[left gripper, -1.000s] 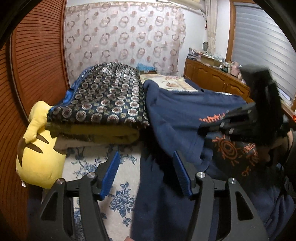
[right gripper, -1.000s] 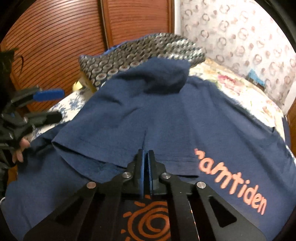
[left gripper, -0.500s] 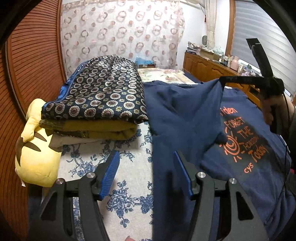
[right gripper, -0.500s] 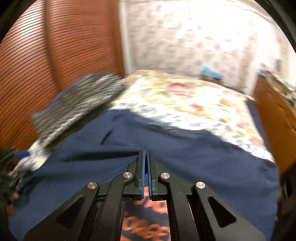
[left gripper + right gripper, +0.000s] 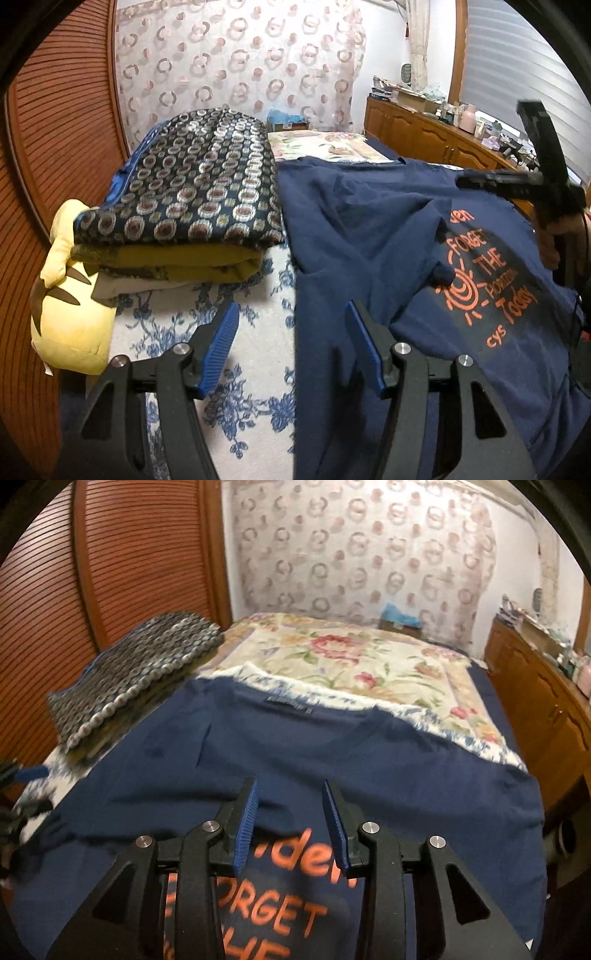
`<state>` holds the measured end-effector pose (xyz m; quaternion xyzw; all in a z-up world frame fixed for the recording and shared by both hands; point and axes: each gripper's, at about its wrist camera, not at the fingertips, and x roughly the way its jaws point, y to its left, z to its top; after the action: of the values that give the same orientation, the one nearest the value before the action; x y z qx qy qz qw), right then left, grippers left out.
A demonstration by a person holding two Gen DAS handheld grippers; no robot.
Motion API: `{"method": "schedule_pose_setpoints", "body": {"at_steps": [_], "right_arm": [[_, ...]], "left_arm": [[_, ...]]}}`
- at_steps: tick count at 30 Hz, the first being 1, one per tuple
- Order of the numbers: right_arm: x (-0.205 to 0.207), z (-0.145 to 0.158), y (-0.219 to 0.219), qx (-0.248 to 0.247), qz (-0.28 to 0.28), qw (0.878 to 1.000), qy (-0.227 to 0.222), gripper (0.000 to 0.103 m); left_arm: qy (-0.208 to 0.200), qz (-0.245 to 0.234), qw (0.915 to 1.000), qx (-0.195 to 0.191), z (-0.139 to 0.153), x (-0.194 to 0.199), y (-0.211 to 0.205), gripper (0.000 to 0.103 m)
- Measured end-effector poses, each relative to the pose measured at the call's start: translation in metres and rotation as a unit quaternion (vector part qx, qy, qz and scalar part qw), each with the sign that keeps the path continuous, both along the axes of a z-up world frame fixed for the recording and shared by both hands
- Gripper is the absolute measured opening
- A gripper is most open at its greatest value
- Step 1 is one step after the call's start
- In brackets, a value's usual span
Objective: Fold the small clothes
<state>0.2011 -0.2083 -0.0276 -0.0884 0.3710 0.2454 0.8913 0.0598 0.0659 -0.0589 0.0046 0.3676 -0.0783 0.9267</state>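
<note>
Released now, my right gripper (image 5: pixel 290 823) gapes above the navy shirt (image 5: pixel 332 753) on the floral bedspread (image 5: pixel 354 657); left gripper (image 5: pixel 291 343) wide, its view alone showing a yellow plush (image 5: pixel 70 306).

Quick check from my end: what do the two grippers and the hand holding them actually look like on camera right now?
Both the left gripper and the right gripper are matte black linkage frames with silver pivot bolts and ribbed blue finger pads. Seen from the left wrist, a bare hand grips the right tool's black handle, with a thin black cable alongside.

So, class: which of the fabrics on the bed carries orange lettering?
The navy T-shirt, lying spread out flat; the circle-patterned blanket is folded and has no lettering.
</note>
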Motion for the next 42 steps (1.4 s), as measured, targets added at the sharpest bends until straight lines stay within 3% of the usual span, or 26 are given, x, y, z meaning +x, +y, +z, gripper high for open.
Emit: {"method": "schedule_pose_setpoints", "body": {"at_steps": [3, 10, 15, 18, 27, 32, 35, 36, 38, 42], "right_arm": [[-0.004, -0.008, -0.009, -0.014, 0.006, 1.000, 0.007, 0.051], [-0.003, -0.031, -0.038, -0.044, 0.003, 0.998, 0.038, 0.052], [-0.002, -0.043, -0.053, -0.045, -0.001, 0.998, 0.049, 0.052], [-0.003, -0.048, -0.056, -0.042, 0.002, 0.998, 0.046, 0.052], [-0.006, -0.048, -0.056, -0.040, 0.001, 0.998, 0.043, 0.053], [-0.006, -0.048, -0.057, -0.041, 0.001, 0.998, 0.043, 0.054], [-0.006, -0.048, -0.057, -0.041, 0.001, 0.998, 0.043, 0.054], [-0.006, -0.048, -0.057, -0.041, 0.001, 0.998, 0.043, 0.054], [-0.006, -0.048, -0.057, -0.041, 0.001, 0.998, 0.043, 0.054], [-0.006, -0.048, -0.057, -0.041, 0.001, 0.998, 0.043, 0.054]], "left_arm": [[-0.012, -0.007, 0.9999, 0.002, 0.011, 0.007, -0.008, 0.059], [-0.029, -0.036, 0.9988, -0.013, 0.033, 0.042, -0.028, 0.059], [-0.024, -0.048, 0.9985, -0.014, 0.038, 0.080, -0.048, 0.045], [-0.017, -0.057, 0.9982, -0.003, 0.034, 0.101, -0.060, 0.039], [0.033, -0.038, 0.9980, 0.039, 0.007, 0.175, -0.082, 0.039], [0.081, -0.021, 0.9960, 0.033, -0.013, 0.205, -0.085, 0.039], [0.086, -0.018, 0.9959, 0.021, -0.016, 0.207, -0.085, 0.038], [0.087, -0.019, 0.9958, 0.022, -0.016, 0.206, -0.085, 0.033], [0.088, -0.030, 0.9955, 0.019, -0.014, 0.204, -0.089, 0.005], [0.060, -0.034, 0.9965, 0.047, 0.004, 0.199, -0.090, 0.000]]}}
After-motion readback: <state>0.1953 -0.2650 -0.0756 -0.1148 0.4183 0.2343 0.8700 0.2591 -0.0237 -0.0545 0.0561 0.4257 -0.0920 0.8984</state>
